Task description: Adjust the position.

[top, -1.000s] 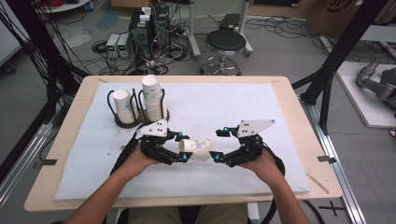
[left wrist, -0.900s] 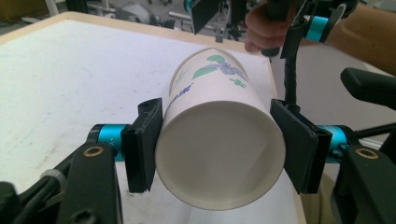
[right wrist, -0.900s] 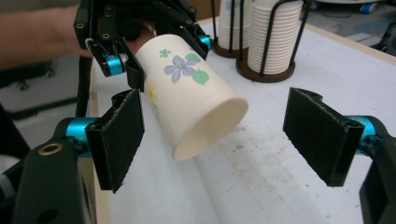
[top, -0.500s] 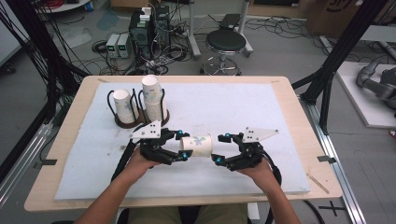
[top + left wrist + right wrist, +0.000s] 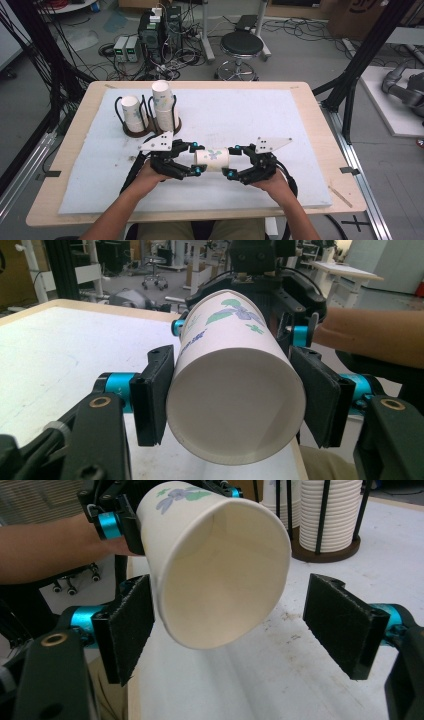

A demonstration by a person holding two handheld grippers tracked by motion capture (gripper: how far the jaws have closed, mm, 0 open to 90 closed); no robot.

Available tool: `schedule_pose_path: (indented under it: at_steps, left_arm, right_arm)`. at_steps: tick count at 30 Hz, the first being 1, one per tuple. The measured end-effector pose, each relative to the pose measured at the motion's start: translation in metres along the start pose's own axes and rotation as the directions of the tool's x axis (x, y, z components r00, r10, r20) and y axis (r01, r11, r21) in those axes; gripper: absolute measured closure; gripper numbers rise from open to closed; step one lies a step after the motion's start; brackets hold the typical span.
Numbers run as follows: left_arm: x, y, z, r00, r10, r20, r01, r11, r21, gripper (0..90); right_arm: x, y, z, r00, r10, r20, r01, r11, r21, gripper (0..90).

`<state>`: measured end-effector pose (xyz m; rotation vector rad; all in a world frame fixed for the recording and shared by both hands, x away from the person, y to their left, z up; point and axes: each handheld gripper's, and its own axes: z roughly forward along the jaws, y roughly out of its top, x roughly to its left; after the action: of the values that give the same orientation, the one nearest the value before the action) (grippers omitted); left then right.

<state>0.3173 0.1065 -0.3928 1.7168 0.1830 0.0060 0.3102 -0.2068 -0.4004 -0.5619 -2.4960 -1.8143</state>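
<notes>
Paper cup (image 5: 212, 159) was held on its side above the surface (image 5: 280, 120), left gripper (image 5: 235, 405) jaws pinching its base end w/ the mouth presented to the right gripper (image 5: 230, 630), jaws spread wide either side, prob. for a handover.

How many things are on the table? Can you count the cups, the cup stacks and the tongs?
Loose paper cup, held sideways between the tongs: 1
Stacks of cups in the black wire holder: 2
Holder: 1
Tongs, left and right: 2
Total: 6
</notes>
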Motion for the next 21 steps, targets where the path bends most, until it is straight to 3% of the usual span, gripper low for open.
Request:
schedule_pose_path:
  at_steps: [12, 21]
  left_arm:
    - [-0.0006, 0.0002, 0.001, 0.999, 0.012, 0.043, -0.012, 0.9999, -0.011, 37.1]
    - [0.0003, 0.0002, -0.0001, 0.9984, -0.003, 0.056, 0.004, 0.9998, -0.019, 37.1]
  right_arm:
    - [-0.0019, -0.0009, 0.0065, 0.9947, -0.014, -0.101, 0.012, 1.0, -0.023, 26.8]
    - [-0.0033, -0.0012, 0.003, 0.9915, -0.015, -0.129, 0.01, 0.999, -0.038, 36.1]
